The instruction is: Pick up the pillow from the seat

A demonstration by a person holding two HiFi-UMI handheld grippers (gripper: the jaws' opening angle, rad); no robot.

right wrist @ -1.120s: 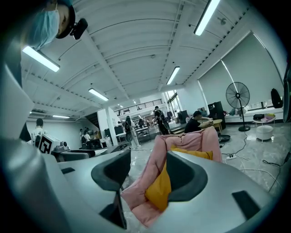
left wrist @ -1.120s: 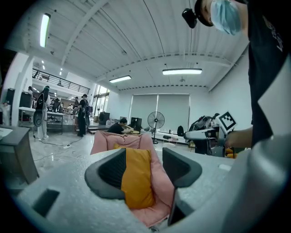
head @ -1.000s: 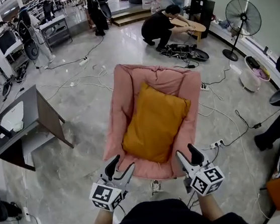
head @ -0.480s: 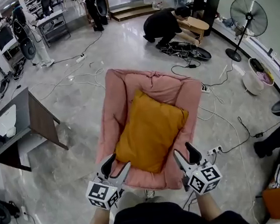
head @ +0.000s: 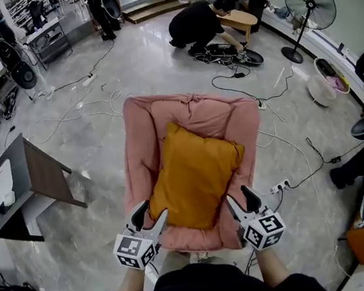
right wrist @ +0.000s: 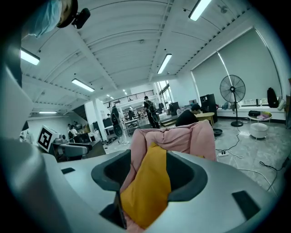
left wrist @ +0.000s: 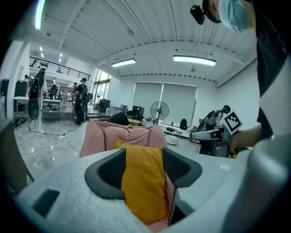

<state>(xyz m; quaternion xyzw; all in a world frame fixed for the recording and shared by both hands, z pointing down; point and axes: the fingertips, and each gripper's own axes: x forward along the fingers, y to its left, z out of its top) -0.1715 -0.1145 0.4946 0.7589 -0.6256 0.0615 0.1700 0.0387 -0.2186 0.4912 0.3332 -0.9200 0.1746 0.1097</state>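
Note:
An orange pillow [head: 193,174] lies tilted on the seat of a pink padded chair [head: 141,146] in the middle of the head view. My left gripper [head: 150,216] hovers at the chair's front edge by the pillow's near left corner, jaws open and empty. By the near right corner my right gripper [head: 240,201] is open too. In the left gripper view the pillow [left wrist: 142,182] shows ahead between the dark pads [left wrist: 108,172] of the left gripper [left wrist: 143,170], untouched. The right gripper view frames the pillow [right wrist: 148,189] the same way, with the right gripper [right wrist: 150,175] clear of it.
A dark side table [head: 38,182] stands to the left of the chair. Cables and a power strip [head: 281,187] lie on the grey floor to the right. A person [head: 197,24] crouches at the back, near a standing fan [head: 310,6]. Someone's leg [head: 362,162] reaches in from the right.
The chair and pillow have drawn closer and shifted slightly left in the head view. Both grippers now sit at the pillow's near corners. The jaws have kept the same gap.

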